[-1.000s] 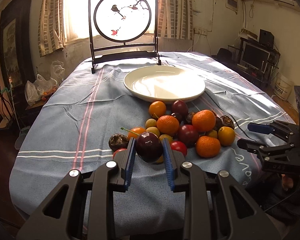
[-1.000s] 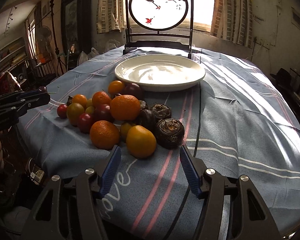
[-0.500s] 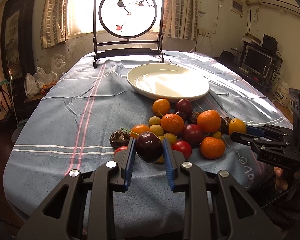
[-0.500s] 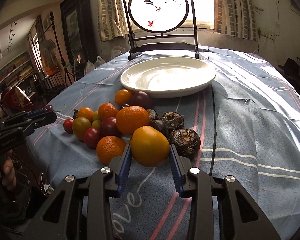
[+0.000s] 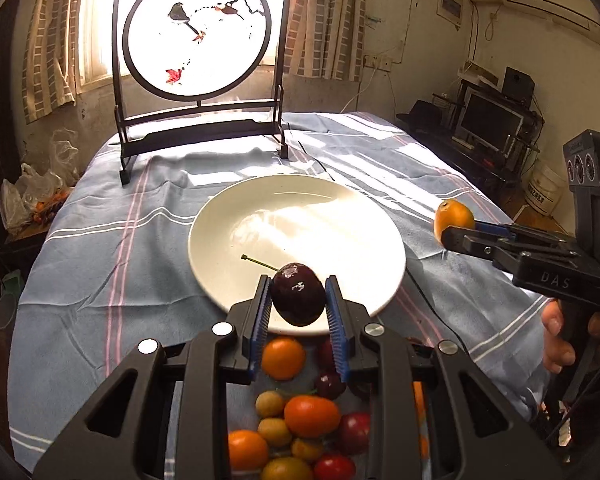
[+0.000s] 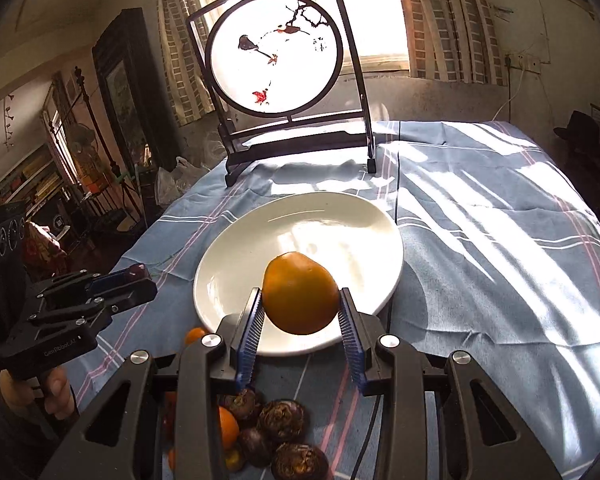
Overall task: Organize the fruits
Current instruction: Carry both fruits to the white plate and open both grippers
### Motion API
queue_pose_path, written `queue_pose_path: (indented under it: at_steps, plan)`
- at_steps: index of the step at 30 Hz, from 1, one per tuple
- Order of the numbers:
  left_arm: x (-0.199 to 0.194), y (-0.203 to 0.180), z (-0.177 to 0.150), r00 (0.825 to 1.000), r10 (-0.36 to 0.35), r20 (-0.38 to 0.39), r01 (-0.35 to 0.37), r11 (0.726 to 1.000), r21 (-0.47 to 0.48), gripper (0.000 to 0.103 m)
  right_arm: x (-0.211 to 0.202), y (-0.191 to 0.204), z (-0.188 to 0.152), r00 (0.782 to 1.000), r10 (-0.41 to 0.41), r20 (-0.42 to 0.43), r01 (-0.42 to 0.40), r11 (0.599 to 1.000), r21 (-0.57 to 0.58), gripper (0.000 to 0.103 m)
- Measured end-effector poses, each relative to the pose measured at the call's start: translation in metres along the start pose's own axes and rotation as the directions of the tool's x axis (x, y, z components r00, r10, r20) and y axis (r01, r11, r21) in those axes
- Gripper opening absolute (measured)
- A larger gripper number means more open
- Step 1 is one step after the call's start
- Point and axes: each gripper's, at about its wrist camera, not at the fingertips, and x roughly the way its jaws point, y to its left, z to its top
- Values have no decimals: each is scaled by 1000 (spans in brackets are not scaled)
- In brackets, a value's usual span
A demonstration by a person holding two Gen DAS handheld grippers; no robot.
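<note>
Step in hand: carrying fruit to the plate, both grippers loaded at once.

Left gripper [image 5: 298,300]: clenched on a dark plum [image 5: 298,294], blue pads on either side of it. Plum sits above the near rim of the white plate [image 5: 220,240], clear of the dish surface as far as the left view shows. A thin green stalk [image 5: 259,263] sticks out of the plum toward the left, over the plate.

Right gripper [image 6: 300,314]: clenched on an orange fruit [image 6: 300,298], held over the near part of the plate [image 6: 220,272]. In the left view the same fruit [image 5: 454,216] pokes out past the right gripper's tips, beside the plate's right edge.

Plate holds nothing yet. The rest of the fruit pile [image 5: 300,416] lies on the striped cloth [image 5: 100,248] just below the left gripper, near side of the plate: oranges, small yellow ones, red ones. Dark rough-skinned fruits [image 6: 280,420] lie under the right gripper.

A round bird screen [image 5: 198,36] stands behind the plate, well apart.

Judgement: transport nearly done, placement not yet. Next move calls for lowering each fruit onto the dish before opening, since round fruit dropped from height would likely roll. Set them apart, plum to the left half, orange to the right, so the two grippers do not collide over the plate.
</note>
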Motion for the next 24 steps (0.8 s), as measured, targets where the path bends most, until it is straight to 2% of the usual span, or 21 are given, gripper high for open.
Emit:
queue_pose_path:
  at_steps: [8,9,10,11,13,15,17,18,20,24]
  plan:
    - [109,17,43,984,66,-164,-69,998,-13,27,101,-14,32,991,-37,-125,40,999,18,38]
    - [119,21,46,981,76,-179,-80,997,-18,35,109,-15,35,991,-36,-132,39,999,17,39]
    - [125,26,49,978,90,-190,-97,995,-27,51,113,-16,39,991,-38,-130,40,999,15,44]
    - [128,30,51,976,108,-191,-117,992,-36,57,113,-16,42,992,-48,-118,50,999,14,50]
    - [123,38,54,976,124,-177,-136,989,-58,59,104,-16,46,995,-59,-82,61,998,19,53]
    - [106,45,54,983,113,-146,-126,988,-86,59,88,-16,43,997,-44,-56,45,999,25,53]
    - [84,47,47,986,113,-120,-124,988,-93,62,68,-14,33,997,-61,-38,62,998,4,53]
    - [72,47,40,987,119,-108,-129,988,-86,67,58,-13,26,997,-68,-30,68,998,-5,53]
    - [45,46,21,988,130,-89,-136,989,-65,72,40,-12,7,996,-78,-31,77,997,-16,53]
    - [-6,42,-36,989,122,-83,-122,993,-1,72,4,-10,-40,996,-85,-38,84,996,-28,53]
